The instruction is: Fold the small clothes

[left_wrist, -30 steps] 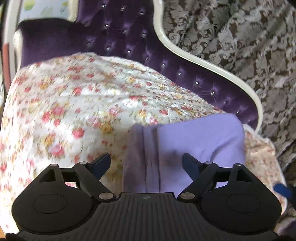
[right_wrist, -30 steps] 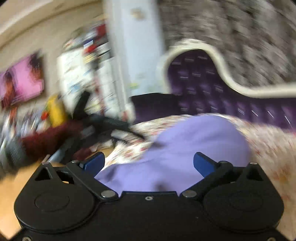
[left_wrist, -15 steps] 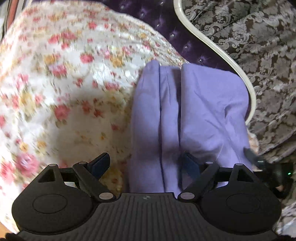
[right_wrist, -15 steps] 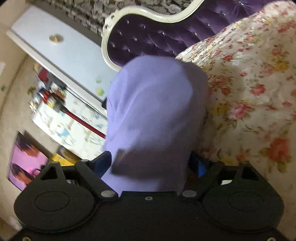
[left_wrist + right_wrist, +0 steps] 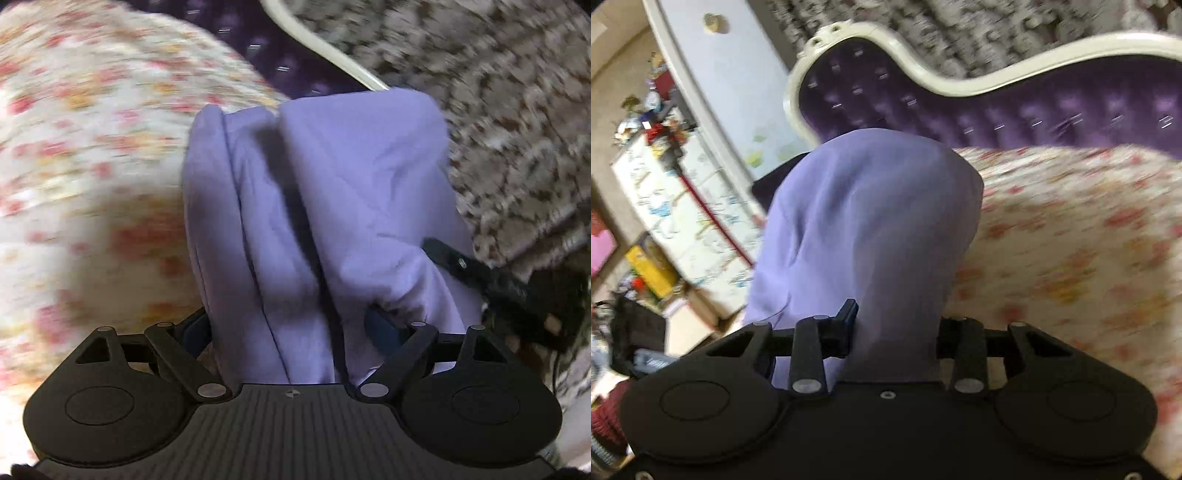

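Note:
A lavender garment, folded into long panels, lies on the floral bedspread. My left gripper stands wide open with the garment's near end lying between its fingers. At the right edge of the cloth, my right gripper's black finger rests on the fabric, which bunches there. In the right wrist view the garment rises in a hump, and my right gripper has its jaws closing on the near edge, pads against the cloth on both sides.
A purple tufted headboard with a cream frame runs behind the bed. A patterned brown curtain hangs to the right. Beyond the bed's edge stand a white cabinet and floor clutter.
Both grippers came in on the garment. The left now has the cloth's near end between its open fingers. The right jaws narrowed from wide open onto the cloth.

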Available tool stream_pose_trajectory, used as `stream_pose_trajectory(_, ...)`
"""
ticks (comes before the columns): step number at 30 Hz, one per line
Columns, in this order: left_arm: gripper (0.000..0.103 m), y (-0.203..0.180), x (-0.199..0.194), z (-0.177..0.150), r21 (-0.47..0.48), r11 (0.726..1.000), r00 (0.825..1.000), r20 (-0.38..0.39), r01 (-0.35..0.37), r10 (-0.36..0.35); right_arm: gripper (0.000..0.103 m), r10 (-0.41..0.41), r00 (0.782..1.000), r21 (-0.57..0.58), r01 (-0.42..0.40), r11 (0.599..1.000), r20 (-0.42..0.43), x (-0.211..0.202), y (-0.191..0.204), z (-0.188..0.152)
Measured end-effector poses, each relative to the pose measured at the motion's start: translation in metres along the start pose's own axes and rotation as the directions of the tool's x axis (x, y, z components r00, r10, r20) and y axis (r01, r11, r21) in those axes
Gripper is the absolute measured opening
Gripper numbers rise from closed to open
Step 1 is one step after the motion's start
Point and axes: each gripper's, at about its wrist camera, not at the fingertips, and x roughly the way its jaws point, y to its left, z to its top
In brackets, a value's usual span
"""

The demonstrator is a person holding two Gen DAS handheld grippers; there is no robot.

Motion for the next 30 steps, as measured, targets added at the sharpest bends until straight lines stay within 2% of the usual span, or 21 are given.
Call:
stream_pose_trajectory(3,0.086,-0.021,0.002,-0.003,0.035,0.997,0.995,0.078,-0.071,0.068,0.050,-0.081,0.997,-0.010,0.081,0.997,-0.010,-0.004,-0.012,-0.005)
stream_pose_trajectory(5,0.086,-0.037,-0.011,-0.004,0.095,0.984,0.977,0.161,-0.153,0.137,0.052,-0.107,0.994,0.007,0.107,0.994,-0.024,0.000,-0.015,-0.014)
stream_pose_trajectory(8,0.086,-0.073,-0.031,-0.010,0.224,0.932,0.934,0.285,-0.284,0.216,0.058,-0.180,0.984,-0.057,0.179,0.982,0.002,0.008,-0.001,-0.024)
stream_pose_trajectory(11,0.086,-0.105,-0.033,-0.019,0.337,0.872,0.902,0.368,-0.355,0.225,0.060,-0.252,0.967,-0.148,0.253,0.956,0.030,0.011,0.020,-0.028)
stream_pose_trajectory(12,0.086,-0.113,-0.029,-0.021,0.365,0.856,0.898,0.381,-0.366,0.222,0.061,-0.270,0.962,-0.175,0.272,0.946,0.037,0.012,0.027,-0.028)
stream_pose_trajectory(14,0.086,-0.126,-0.013,-0.025,0.411,0.830,0.900,0.373,-0.377,0.225,0.061,-0.286,0.957,-0.215,0.291,0.932,0.052,0.013,0.036,-0.029)
stream_pose_trajectory(17,0.086,-0.124,0.016,-0.029,0.431,0.820,0.914,0.318,-0.377,0.253,0.061,-0.276,0.960,-0.203,0.281,0.938,0.055,0.011,0.034,-0.027)
stream_pose_trajectory(18,0.086,-0.120,0.023,-0.032,0.433,0.811,0.910,0.308,-0.394,0.278,0.061,-0.268,0.962,-0.194,0.274,0.942,0.055,0.010,0.031,-0.027)
stream_pose_trajectory(20,0.090,-0.104,0.038,-0.037,0.420,0.771,0.874,0.312,-0.478,0.372,0.062,-0.253,0.966,-0.187,0.259,0.948,0.055,0.010,0.028,-0.027)
stream_pose_trajectory(21,0.092,-0.092,0.040,-0.037,0.399,0.783,0.875,0.299,-0.476,0.380,0.066,-0.240,0.969,-0.190,0.246,0.950,0.054,0.009,0.027,-0.028)
stream_pose_trajectory(23,0.101,-0.063,0.041,-0.035,0.299,0.861,0.904,0.252,-0.412,0.345,0.074,-0.223,0.974,-0.218,0.227,0.949,0.044,0.009,0.029,-0.027)
stream_pose_trajectory(24,0.103,-0.054,0.040,-0.034,0.265,0.882,0.912,0.243,-0.391,0.332,0.076,-0.221,0.974,-0.243,0.225,0.944,0.045,0.009,0.031,-0.028)
stream_pose_trajectory(26,0.103,-0.044,0.036,-0.033,0.227,0.900,0.917,0.241,-0.371,0.317,0.078,-0.213,0.975,-0.254,0.223,0.941,0.066,0.003,0.032,-0.027)
stream_pose_trajectory(28,0.103,-0.039,0.034,-0.035,0.221,0.906,0.919,0.246,-0.361,0.307,0.086,-0.210,0.970,-0.228,0.233,0.945,0.120,-0.007,0.029,-0.024)
stream_pose_trajectory(30,0.103,-0.035,0.033,-0.034,0.200,0.919,0.925,0.243,-0.341,0.290,0.093,-0.226,0.950,-0.208,0.271,0.940,0.217,-0.019,0.030,-0.017)
